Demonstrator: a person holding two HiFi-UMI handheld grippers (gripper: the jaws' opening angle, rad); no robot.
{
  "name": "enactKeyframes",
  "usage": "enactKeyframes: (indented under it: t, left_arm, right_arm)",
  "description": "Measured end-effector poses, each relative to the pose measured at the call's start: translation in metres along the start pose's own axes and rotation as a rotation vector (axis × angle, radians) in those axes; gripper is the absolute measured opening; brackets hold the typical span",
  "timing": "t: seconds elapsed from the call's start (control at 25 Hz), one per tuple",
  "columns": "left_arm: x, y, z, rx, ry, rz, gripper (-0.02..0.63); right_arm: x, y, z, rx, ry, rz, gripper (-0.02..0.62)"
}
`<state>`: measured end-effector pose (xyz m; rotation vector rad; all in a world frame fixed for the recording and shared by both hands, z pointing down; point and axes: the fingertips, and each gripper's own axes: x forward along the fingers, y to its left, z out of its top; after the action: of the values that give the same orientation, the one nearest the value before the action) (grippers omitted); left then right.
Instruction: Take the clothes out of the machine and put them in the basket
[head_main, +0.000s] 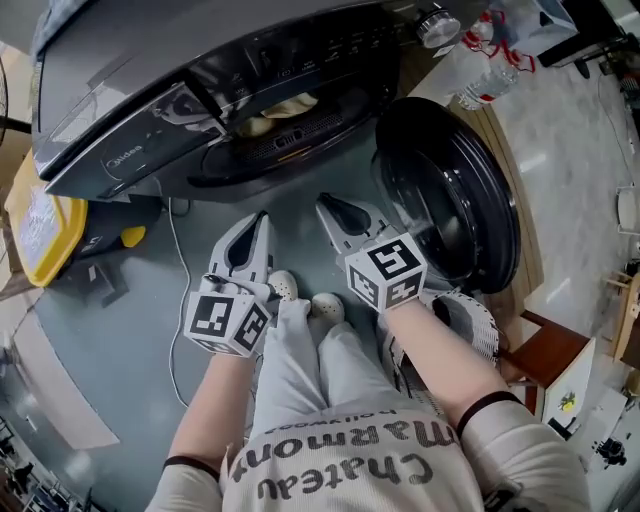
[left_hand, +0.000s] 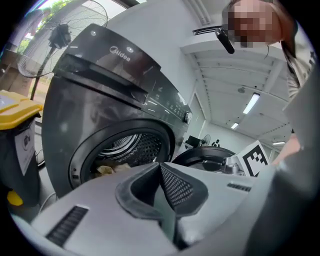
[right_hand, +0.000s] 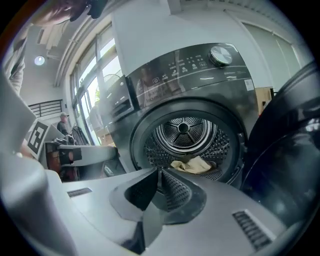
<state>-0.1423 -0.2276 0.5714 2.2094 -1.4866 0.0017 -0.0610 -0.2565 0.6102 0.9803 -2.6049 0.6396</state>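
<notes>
Presently: the reach toward the machine. Left gripper (left_hand: 160, 166): jaws together, empty. Right gripper (right_hand: 159, 172): likewise closed, empty. Cream cloth (right_hand: 192, 164): lying in the open drum (right_hand: 184, 131), untouched. Next move likely needs the jaws parted to pinch the cloth. Basket (head_main: 480, 325): beside the right arm.

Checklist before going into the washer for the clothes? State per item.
1. Door open and swung aside to the right: ok.
2. Cloth in sight, low at the front of the drum: ok.
3. Left tongs open for a grab: not ok, shut and empty.
4. Right tongs open for a grab: not ok, shut and empty.
5. Way into the drum unblocked: ok, both tongs are outside the opening.
6. Drop-off ready: cannot tell; the white meshed container at the person's right may be the basket.
</notes>
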Motion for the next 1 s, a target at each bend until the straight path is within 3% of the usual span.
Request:
enactKeyframes:
  t: [0.16, 0.28, 0.48, 1.0]
  left_arm:
    - [0.026, 0.017, -0.02, -0.011, -0.007, -0.041, 0.074]
    - [0.045, 0.033, -0.032, -0.006, -0.011, -0.062, 0.129]
    - [0.072, 0.056, -0.054, 0.023, -0.003, -0.112, 0.198]
    - [0.121, 0.085, -0.098, 0.108, -0.017, -0.252, 0.232]
  right_arm:
    - [0.029, -0.022, -0.021, -0.018, -0.009, -0.008, 0.041]
    - [0.056, -0.039, -0.034, -0.035, 0.002, -0.005, 0.172]
    - [0.103, -0.063, -0.039, -0.095, -0.03, -0.003, 0.201]
    - [0.215, -0.131, -0.059, -0.298, 0.026, 0.003, 0.275]
